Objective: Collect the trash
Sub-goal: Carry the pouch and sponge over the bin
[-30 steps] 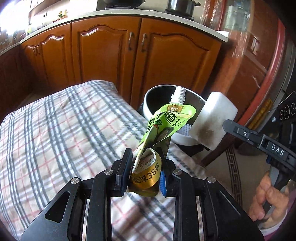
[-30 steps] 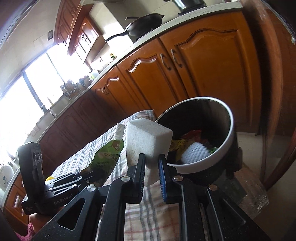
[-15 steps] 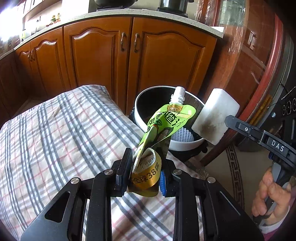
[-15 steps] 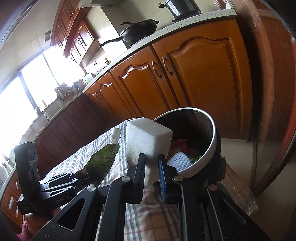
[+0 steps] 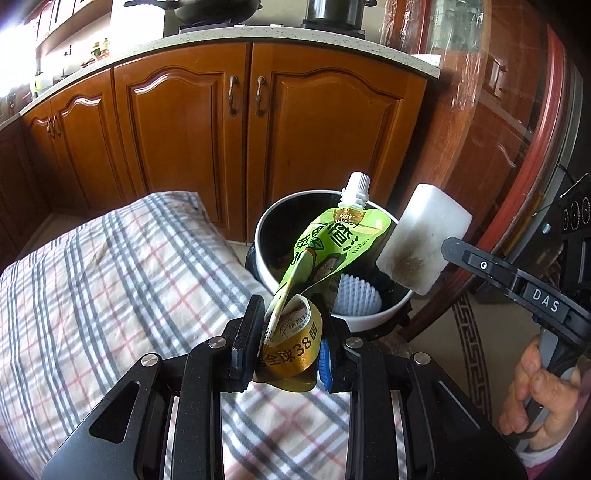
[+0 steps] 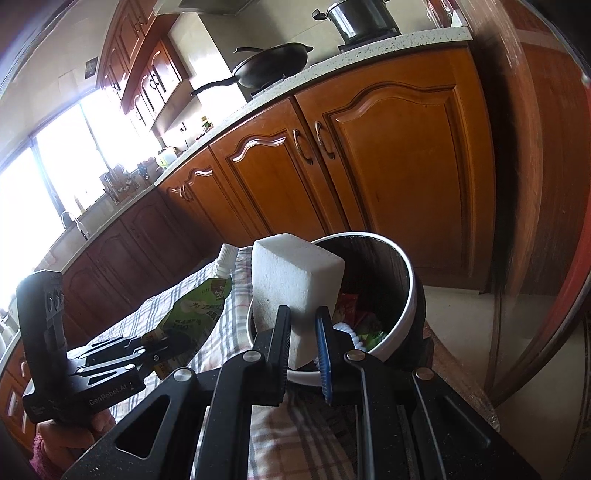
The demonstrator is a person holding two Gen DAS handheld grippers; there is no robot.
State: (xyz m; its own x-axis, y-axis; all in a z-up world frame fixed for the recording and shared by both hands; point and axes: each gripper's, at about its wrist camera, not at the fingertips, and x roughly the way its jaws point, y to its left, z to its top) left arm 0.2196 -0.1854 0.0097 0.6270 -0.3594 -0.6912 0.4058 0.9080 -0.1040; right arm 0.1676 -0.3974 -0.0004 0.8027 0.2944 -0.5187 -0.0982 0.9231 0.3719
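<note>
My left gripper (image 5: 288,347) is shut on the gold bottom of a crumpled green spout pouch (image 5: 332,251) with a white cap, held above the table's end in front of the bin. My right gripper (image 6: 301,339) is shut on a white foam block (image 6: 291,284), which hangs over the near rim of the white-rimmed trash bin (image 6: 406,273). In the left wrist view the foam block (image 5: 424,240) shows a dirty face, at the bin's (image 5: 266,258) right side. In the right wrist view, the pouch (image 6: 195,314) and left gripper (image 6: 159,356) sit lower left. Wrappers and a white mesh sleeve (image 5: 354,299) lie inside the bin.
A plaid cloth (image 5: 110,295) covers the table left of the bin. Wooden cabinet doors (image 5: 221,129) stand behind, with a wok (image 6: 273,66) and pot (image 6: 362,18) on the counter. A wooden frame (image 6: 535,221) rises at the right. A hand (image 5: 539,391) grips the right tool.
The left gripper has moved with the pouch toward the bin, which now sits more centred behind the pouch. The right gripper with the foam block has scarcely shifted.
</note>
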